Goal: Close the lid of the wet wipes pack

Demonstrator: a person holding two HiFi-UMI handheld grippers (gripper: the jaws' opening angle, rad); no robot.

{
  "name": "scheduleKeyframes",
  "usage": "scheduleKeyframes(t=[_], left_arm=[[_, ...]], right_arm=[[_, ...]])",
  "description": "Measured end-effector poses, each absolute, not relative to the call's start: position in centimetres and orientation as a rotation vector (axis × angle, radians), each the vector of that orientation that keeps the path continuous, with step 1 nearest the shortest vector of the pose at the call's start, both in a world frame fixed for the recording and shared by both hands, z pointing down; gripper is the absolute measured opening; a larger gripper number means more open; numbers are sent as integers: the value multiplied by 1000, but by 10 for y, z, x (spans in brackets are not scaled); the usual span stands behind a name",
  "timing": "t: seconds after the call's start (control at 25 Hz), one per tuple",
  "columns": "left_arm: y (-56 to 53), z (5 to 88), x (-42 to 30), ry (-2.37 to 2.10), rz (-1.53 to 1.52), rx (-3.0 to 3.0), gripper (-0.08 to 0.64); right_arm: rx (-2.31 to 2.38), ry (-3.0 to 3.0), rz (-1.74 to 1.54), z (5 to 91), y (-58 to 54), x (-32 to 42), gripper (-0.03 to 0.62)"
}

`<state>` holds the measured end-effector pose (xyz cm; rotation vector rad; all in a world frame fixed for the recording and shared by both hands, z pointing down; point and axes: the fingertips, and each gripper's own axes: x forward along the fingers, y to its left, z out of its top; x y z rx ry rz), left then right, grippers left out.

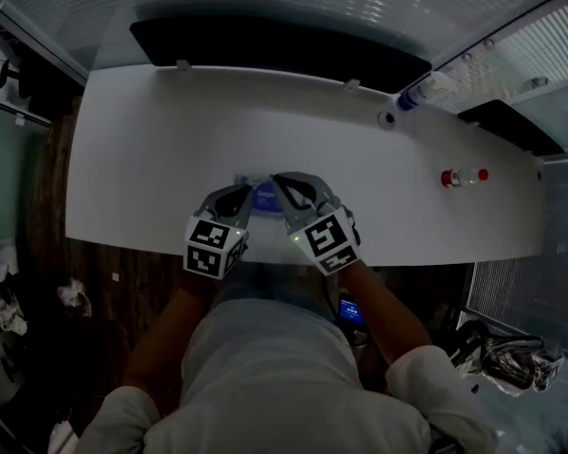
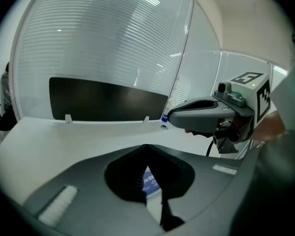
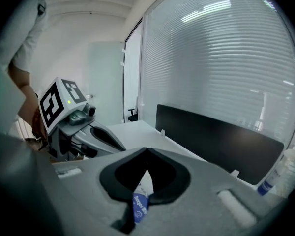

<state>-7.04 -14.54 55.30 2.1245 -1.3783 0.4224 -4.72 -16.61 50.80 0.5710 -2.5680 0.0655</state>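
The white worktop (image 1: 151, 159) carries the wet wipes pack (image 1: 264, 198) at the middle of its near edge, just in front of the person. Only a strip of the pack's blue printed face shows between the two tools, so I cannot tell how the lid stands.

The pack is probably light and soft. Its film skin would give under pressure and could slide on the smooth top. The lid is likely a thin hinged flap that needs a flat press rather than a pinch. It would be best to steady the body at one end and push down on the flap's free edge.

The left claw (image 1: 243, 195) sits over the pack's left end. In its own view the tips meet (image 2: 147, 147), and blue print (image 2: 150, 182) shows through the hollow behind them.

The right claw (image 1: 280, 183) sits over the right end, also with its tips drawn together (image 3: 146, 151) and the pack (image 3: 139, 206) visible in the slit below. Neither claw grips anything. I cannot tell whether either one touches the pack.
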Motion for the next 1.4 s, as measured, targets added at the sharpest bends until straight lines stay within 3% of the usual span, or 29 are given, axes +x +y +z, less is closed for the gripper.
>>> scheduleKeyframes(t=[0.88,1.4], left_arm=[[-151,351,-37,-1358,46,2427,3],[-136,330,-26,-1407,-27,2506,3]], right_arm=[[776,-2950,178,313,-139,-27,0],[812,-3018,219,306,-117,-19,0]])
